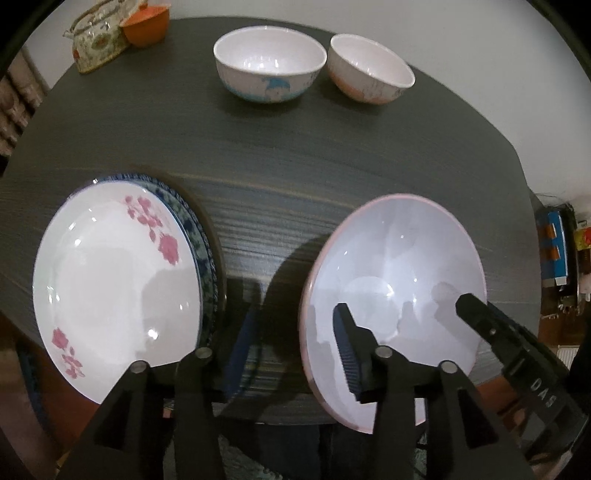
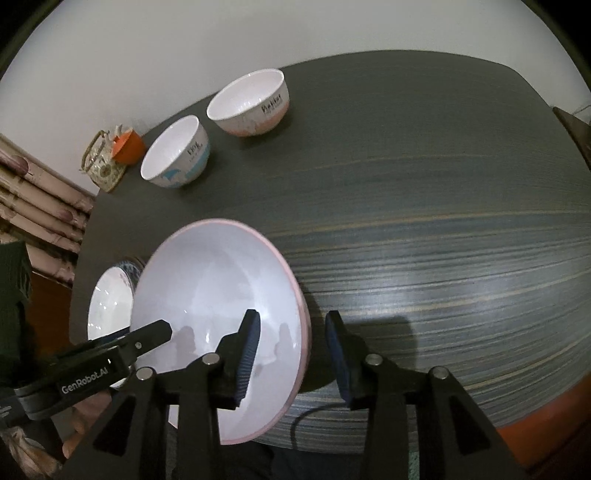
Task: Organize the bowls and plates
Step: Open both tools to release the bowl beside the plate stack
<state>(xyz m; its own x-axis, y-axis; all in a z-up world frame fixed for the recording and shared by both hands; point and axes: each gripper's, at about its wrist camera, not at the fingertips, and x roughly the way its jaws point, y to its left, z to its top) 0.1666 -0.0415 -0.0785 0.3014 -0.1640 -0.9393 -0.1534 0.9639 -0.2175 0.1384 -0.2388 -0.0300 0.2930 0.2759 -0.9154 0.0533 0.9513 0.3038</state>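
Note:
A white plate with a pink rim point(image 1: 399, 266) point(image 2: 214, 295) lies near the front edge of the dark table point(image 1: 295, 158). My left gripper point(image 1: 291, 306) straddles its left rim, one pad over the plate and one outside, neither pressing: open. My right gripper point(image 2: 291, 315) straddles the right rim the same way, open. To the left, a white plate with pink flowers point(image 1: 110, 277) point(image 2: 110, 306) rests on a blue-patterned plate point(image 1: 197, 236). At the back stand a blue-decorated bowl point(image 1: 269, 66) point(image 2: 175, 153) and a pink-decorated bowl point(image 1: 369, 70) point(image 2: 247, 103), both upright.
A flowered teapot point(image 1: 96, 40) point(image 2: 101, 166) and an orange cup point(image 1: 146, 26) point(image 2: 127, 147) stand at the table's far left corner. Bare tabletop point(image 2: 424, 184) stretches to the right of the plates. Shelves with clutter point(image 1: 561, 251) lie beyond the right edge.

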